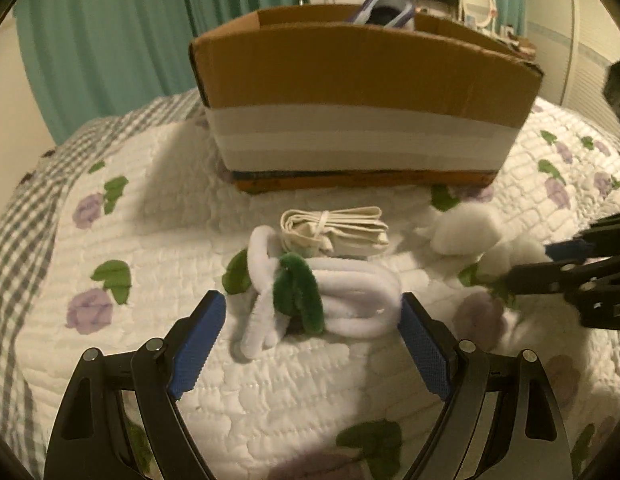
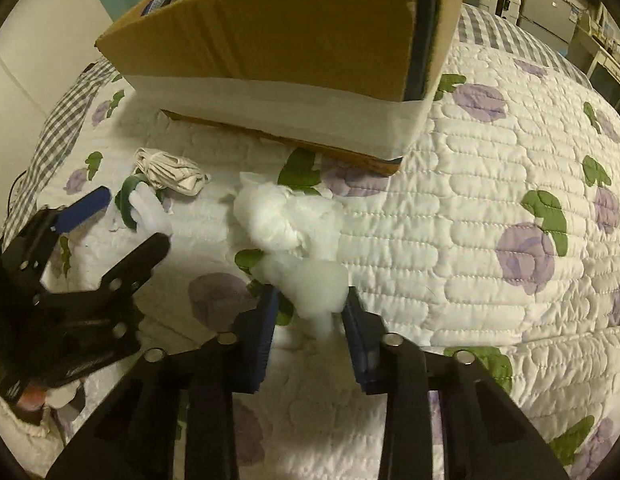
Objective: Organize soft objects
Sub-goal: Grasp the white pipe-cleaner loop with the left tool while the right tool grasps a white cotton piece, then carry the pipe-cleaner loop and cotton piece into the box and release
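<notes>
Pipe-cleaner bundle (image 1: 322,300): white fuzzy loops tied with a green one, lying on the bed quilt (image 1: 157,240) directly ahead of the left gripper (image 1: 312,314), its long axis running crosswise from one finger to the other.
Left fingers (image 1: 203,340): spread wide, one at each end of the bundle, the right-hand pad touching or nearly touching the loops; not yet closed on it.
Stuffing (image 2: 305,264): loose white fluff just ahead of the right gripper (image 2: 310,308), its near tuft sitting between the tips.
Right fingers (image 2: 261,332): partly closed around that tuft; whether they truly pinch it I cannot tell.
Folded cloth (image 1: 336,228): tied cream bundle, just beyond the pipe cleaners.
Cardboard box (image 1: 362,96): open-topped, farther ahead of both grippers; a purple-trimmed item (image 1: 386,10) pokes above its rim, the rest of its contents hidden.
Nearer hand: left for the bundle, right for the stuffing.
</notes>
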`<state>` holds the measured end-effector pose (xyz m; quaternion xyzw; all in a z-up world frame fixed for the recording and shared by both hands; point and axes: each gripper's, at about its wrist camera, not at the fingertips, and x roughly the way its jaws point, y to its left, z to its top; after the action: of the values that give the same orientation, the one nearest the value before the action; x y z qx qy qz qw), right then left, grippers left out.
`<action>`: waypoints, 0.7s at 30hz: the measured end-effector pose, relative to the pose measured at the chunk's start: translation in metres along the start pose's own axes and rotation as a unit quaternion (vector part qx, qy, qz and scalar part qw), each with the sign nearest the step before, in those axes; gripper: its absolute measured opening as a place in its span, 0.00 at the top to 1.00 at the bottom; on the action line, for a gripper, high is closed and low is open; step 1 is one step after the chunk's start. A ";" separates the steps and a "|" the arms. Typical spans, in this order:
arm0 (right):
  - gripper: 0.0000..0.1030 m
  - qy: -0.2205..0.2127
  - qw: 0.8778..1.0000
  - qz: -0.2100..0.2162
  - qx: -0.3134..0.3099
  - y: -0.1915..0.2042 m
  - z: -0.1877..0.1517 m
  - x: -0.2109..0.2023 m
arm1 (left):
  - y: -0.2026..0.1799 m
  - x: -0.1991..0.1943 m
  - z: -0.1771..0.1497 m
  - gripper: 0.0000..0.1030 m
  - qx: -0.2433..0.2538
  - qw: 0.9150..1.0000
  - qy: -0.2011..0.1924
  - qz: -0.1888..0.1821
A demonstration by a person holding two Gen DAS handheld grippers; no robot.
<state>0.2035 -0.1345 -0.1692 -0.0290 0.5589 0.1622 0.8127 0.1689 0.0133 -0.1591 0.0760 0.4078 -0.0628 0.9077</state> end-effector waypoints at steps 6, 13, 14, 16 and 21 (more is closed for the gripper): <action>0.77 -0.013 1.000 0.002 -0.008 0.003 -0.001 -0.011 | 0.004 0.020 0.005 0.17 -0.008 0.999 0.023 -0.024; 0.77 -0.028 1.000 -0.001 -0.004 0.004 -0.007 -0.025 | 0.002 0.016 0.003 0.38 0.006 0.999 0.022 -0.046; 0.77 -0.036 0.999 -0.004 -0.004 0.004 -0.009 -0.031 | 0.000 0.012 0.002 0.38 0.008 0.998 0.021 -0.051; 0.77 -0.047 0.999 -0.008 -0.002 0.006 -0.012 -0.039 | -0.001 0.003 0.000 0.39 0.005 0.998 0.017 -0.066; 0.78 -0.080 0.997 -0.007 0.012 0.013 -0.022 -0.062 | -0.007 -0.028 -0.003 0.39 0.017 0.998 -0.002 -0.068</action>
<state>0.1598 -0.1414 -0.1184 -0.0100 0.4938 0.1519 0.8561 0.1474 0.0083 -0.1408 0.0631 0.4087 -0.1310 0.9010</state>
